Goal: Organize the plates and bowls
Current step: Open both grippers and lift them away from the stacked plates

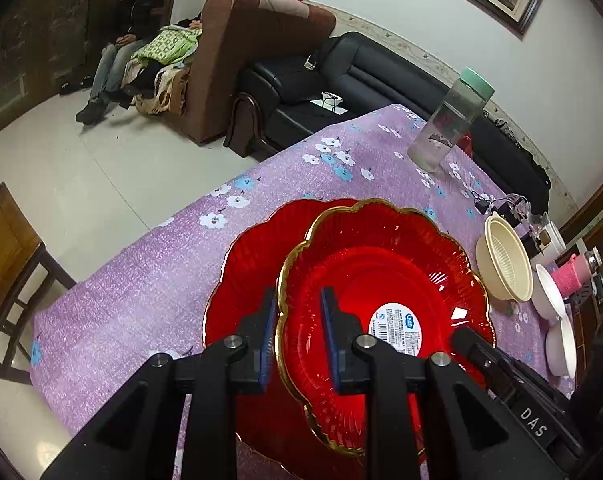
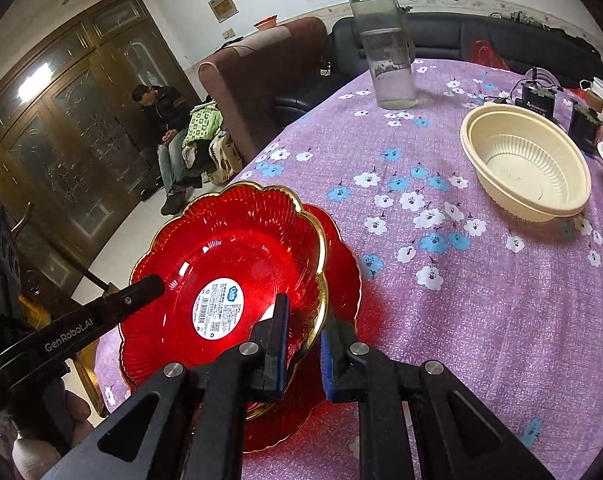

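At 9 o'clock in the left wrist view a wooden chair (image 1: 9, 264) stands beside the table with the purple flowered cloth (image 1: 141, 280). In the middle, two shiny red flower-shaped plastic plates with gold rims sit one on the other: the top red plate (image 1: 381, 280) lies tilted on the bottom red plate (image 1: 245, 280). The left gripper (image 1: 295, 336) has its two blue-padded fingers either side of the top plate's rim at 9 o'clock, and they look clamped on it. The right gripper (image 2: 303, 344) pinches the same plate's rim from the other side, at 5 o'clock in its own view. A white round sticker (image 2: 218, 309) sits in the plate's middle. At 1 o'clock stands a clear plastic bottle with a green lid (image 1: 447, 118). At 3 o'clock a cream ribbed plastic bowl (image 1: 501, 258) rests well apart from the plates, with small white bowls (image 1: 549, 292) just beside it. Dark little boxes with wires (image 2: 541, 100) lie behind the cream bowl.
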Available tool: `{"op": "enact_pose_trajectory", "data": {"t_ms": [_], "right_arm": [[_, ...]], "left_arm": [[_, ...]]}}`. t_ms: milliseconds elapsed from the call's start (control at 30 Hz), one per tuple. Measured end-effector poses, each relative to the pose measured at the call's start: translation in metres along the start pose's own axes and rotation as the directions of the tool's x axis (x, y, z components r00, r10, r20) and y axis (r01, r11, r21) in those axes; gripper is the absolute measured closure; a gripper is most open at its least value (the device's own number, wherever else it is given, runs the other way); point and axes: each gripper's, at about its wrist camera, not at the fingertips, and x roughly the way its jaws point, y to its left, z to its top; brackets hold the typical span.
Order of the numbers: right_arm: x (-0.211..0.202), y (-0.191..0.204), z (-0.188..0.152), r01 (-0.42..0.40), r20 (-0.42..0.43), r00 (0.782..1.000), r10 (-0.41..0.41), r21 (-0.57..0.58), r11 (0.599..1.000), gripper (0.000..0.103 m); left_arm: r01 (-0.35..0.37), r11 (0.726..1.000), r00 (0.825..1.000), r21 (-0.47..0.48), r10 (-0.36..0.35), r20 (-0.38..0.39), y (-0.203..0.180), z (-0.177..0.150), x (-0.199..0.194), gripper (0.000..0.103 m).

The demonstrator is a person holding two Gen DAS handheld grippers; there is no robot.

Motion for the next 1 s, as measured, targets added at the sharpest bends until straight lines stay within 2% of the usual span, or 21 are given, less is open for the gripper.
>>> {"op": "enact_pose_trajectory", "data": {"t_ms": [100, 133, 200, 267, 333, 433, 700, 767, 1000], "right_arm": [[0.0, 0.0, 0.0, 0.004, -0.002, 1.0, -0.004, 0.005, 1.0, 0.086], [0.0, 0.0, -0.001, 0.002, -0.001, 1.0, -0.002, 0.01, 1.0, 0.086], [-0.002, -0.001, -0.001, -0.01, 0.012, 1.0, 0.009, 0.021, 1.0, 0.079], [-0.006, -0.002, -0.001, -0.016, 0.032, 0.999, 0.016, 0.021, 1.0, 0.062], [-0.011, -0.002, -0.002, -0.018, 0.048, 0.999, 0.017, 0.02, 1.0, 0.055], [-0.019, -0.003, -0.002, -0.007, 0.069, 0.998, 0.006, 0.018, 1.0, 0.055], [-0.069, -0.027, -0.018, 0.028, 0.126, 0.992, -0.029, 0.009, 1.0, 0.053], [-0.083, -0.042, -0.028, 0.056, 0.134, 0.989, -0.058, 0.015, 0.998, 0.052], [-0.122, -0.105, -0.047, 0.154, 0.143, 0.976, -0.167, 0.101, 0.983, 0.052]], "left_arm": [[0.007, 1.0, 1.0, -0.011, -0.007, 0.001, 0.001, 0.001, -0.006, 0.069], [0.007, 1.0, 1.0, -0.015, -0.007, 0.009, 0.001, 0.001, -0.009, 0.061], [0.006, 1.0, 1.0, -0.019, -0.006, 0.027, 0.002, 0.002, -0.016, 0.056], [0.01, 1.0, 0.999, -0.024, -0.009, 0.04, 0.002, 0.002, -0.023, 0.053], [0.015, 0.999, 0.999, -0.037, -0.013, 0.05, 0.004, 0.003, -0.03, 0.05], [0.034, 0.998, 0.998, -0.047, -0.031, 0.05, 0.002, 0.001, -0.039, 0.05], [0.072, 0.997, 0.994, 0.02, -0.073, 0.077, -0.029, -0.006, -0.067, 0.029], [0.085, 0.995, 0.993, 0.043, -0.088, 0.078, -0.039, -0.007, -0.07, 0.025], [0.136, 0.982, 0.99, 0.135, -0.14, 0.027, -0.083, -0.023, -0.071, 0.024]]}}
